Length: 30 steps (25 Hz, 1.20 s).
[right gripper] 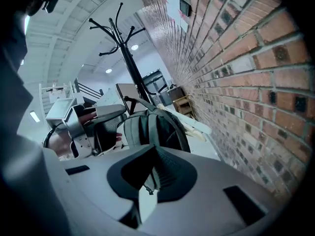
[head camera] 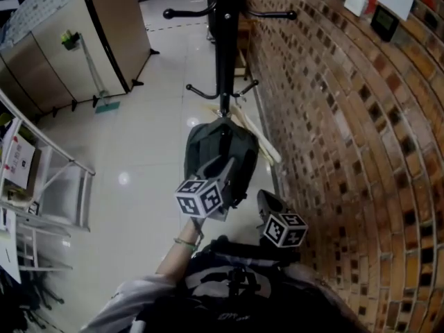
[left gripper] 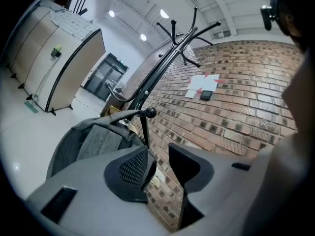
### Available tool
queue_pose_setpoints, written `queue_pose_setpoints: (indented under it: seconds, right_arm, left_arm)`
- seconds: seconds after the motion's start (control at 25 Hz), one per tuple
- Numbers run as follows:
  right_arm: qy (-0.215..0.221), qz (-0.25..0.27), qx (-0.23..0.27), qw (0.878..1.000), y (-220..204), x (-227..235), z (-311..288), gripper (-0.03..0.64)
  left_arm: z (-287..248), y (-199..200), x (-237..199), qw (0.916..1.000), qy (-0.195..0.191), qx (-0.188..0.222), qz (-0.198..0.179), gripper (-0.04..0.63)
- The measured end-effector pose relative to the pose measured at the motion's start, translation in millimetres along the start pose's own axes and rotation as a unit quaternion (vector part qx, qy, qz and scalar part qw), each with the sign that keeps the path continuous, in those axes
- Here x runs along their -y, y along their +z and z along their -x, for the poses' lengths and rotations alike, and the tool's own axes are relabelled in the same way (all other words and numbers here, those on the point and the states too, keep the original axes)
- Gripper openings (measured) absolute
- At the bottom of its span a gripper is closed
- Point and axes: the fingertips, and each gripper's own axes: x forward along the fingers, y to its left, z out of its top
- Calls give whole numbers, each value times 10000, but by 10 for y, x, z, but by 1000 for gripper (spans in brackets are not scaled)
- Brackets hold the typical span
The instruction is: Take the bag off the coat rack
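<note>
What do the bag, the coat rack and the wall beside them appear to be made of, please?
Bag: dark woven fabric, likely nylon, matte; it sags softly.
Coat rack: probably metal, smooth black; thin curved hooks with knob ends.
Wall: brick, rough reddish-brown, pale mortar lines.

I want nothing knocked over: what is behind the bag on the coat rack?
Pale wooden slats sit between the bag and the brick wall; the bag covers part of them and the coat rack's base.

Grey left tool [left gripper: 158,155], black ribbed pads [left gripper: 132,168]
</note>
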Motion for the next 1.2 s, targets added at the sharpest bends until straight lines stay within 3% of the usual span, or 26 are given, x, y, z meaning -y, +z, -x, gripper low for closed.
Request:
queue_pose_setpoints:
  seconds: [0.36,0.92,1.08,1.2]
  right_arm:
    - [-398,16,-100,9992,88,256,-79,0]
    - [10,147,-343,9993,309,562,-241,0]
    - [90,135,-374,9992,382,641,-269,0]
    - [148,144,-419,9989,410,711,-293,0]
  left_arm:
    - [-618,90,-159,9995,199,156,188,141]
    - [-1020,369,-300,9950,687,608,397,141]
    - [-1062,408,-371,9935,871,696,234,133]
    - [-1086,432,-392,9932,913,721,-24,87]
